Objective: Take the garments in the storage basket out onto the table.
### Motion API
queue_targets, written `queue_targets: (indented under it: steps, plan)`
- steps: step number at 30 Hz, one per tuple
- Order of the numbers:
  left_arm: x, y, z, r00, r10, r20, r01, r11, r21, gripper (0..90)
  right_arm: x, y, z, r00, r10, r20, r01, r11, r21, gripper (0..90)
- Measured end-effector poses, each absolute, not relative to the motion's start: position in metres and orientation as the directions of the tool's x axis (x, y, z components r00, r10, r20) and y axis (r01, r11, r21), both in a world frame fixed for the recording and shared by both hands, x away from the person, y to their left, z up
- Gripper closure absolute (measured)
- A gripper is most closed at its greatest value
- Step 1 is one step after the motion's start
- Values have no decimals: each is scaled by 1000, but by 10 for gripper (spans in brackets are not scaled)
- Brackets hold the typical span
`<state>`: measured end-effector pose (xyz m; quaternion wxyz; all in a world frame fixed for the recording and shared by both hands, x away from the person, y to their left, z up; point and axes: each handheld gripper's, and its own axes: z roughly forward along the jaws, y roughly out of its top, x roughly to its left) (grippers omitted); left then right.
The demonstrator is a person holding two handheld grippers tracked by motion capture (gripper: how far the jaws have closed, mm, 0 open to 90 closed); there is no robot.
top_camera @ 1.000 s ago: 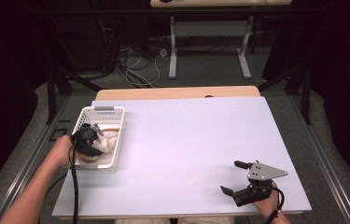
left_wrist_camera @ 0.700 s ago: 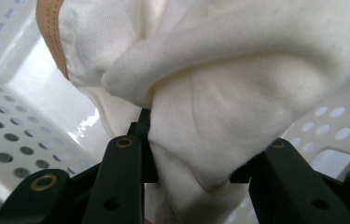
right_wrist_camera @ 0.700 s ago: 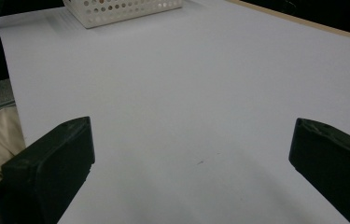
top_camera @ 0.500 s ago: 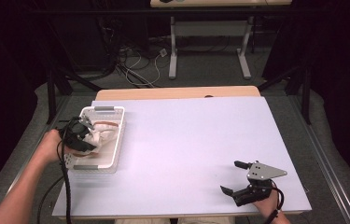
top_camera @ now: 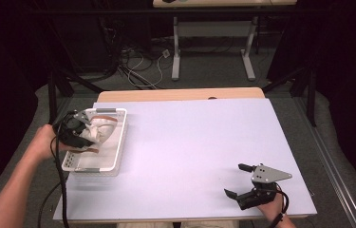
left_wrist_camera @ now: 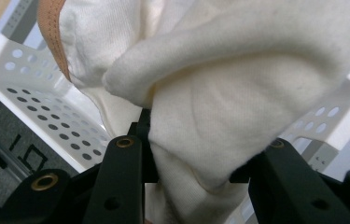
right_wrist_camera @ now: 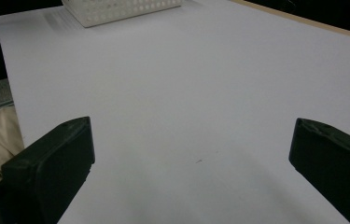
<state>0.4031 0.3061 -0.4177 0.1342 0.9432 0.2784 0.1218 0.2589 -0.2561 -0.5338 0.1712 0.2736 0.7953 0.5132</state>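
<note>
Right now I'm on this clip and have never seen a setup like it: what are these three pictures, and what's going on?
A person sits at a white table holding a hand-held two-jaw gripper in each hand. The high view looks down from above; each of the other two views comes from a camera riding on one gripper. The left gripper is clamped on a bunched cream cloth over a white perforated basket at the table's left side. The right gripper rests near the table's front right edge, jaws wide apart with nothing between them.
</note>
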Motion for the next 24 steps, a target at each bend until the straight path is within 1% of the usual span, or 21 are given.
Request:
queue_targets:
  steps: [2,14,24]
  plan:
    - [403,306,-413,818,551,164,486,-815,316,666,258,-257,-533,-787,617,18,264,310,913,0]
    - [405,304,-394,824,533,192,469,-831,298,665,259,-257,-534,-789,614,17,265,316,911,0]
    - [407,298,-385,828,523,204,451,-836,314,665,259,-256,-534,-787,617,18,270,317,909,0]
